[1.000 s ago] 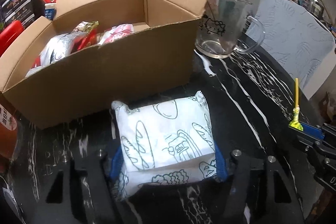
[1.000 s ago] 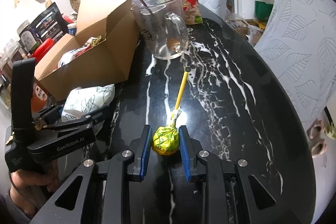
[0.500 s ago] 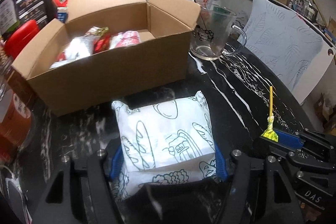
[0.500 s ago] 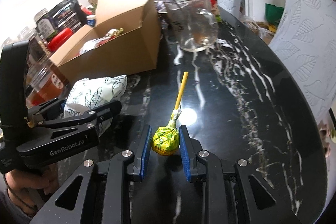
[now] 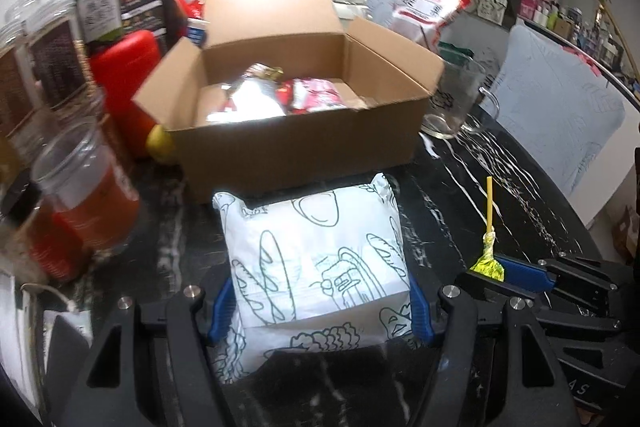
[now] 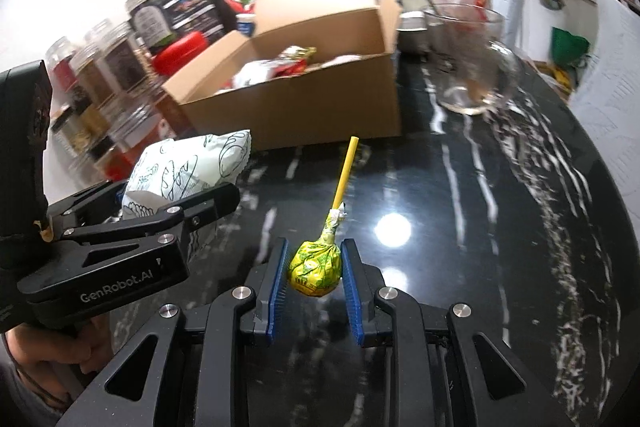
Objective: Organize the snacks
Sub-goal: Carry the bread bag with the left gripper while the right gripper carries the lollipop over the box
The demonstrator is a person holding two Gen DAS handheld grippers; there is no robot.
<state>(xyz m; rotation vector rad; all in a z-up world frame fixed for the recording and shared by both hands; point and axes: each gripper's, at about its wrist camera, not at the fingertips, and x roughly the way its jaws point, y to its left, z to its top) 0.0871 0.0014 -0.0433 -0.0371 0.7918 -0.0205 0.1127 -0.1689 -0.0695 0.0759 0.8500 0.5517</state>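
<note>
My left gripper (image 5: 316, 303) is shut on a white snack packet (image 5: 316, 255) printed with green bread drawings and holds it above the black marble table, in front of the open cardboard box (image 5: 296, 143). The box holds several snack packets (image 5: 280, 95). My right gripper (image 6: 314, 275) is shut on a lollipop (image 6: 316, 267) with a yellow-green wrapper, its yellow stick pointing forward. The lollipop (image 5: 487, 259) and right gripper also show at the right of the left wrist view. The packet (image 6: 188, 171) and left gripper show at the left of the right wrist view, with the box (image 6: 304, 107) behind.
A glass mug (image 5: 456, 103) stands right of the box, also in the right wrist view (image 6: 476, 63). A red-and-white snack bag (image 5: 428, 3) stands behind it. Jars (image 5: 80, 203) and a red container (image 5: 124, 87) crowd the left. A pale chair (image 5: 560, 123) is beyond the table's right edge.
Both grippers have risen and pulled back with their loads. The box now sits lower and farther in view, and its inside shows more.
</note>
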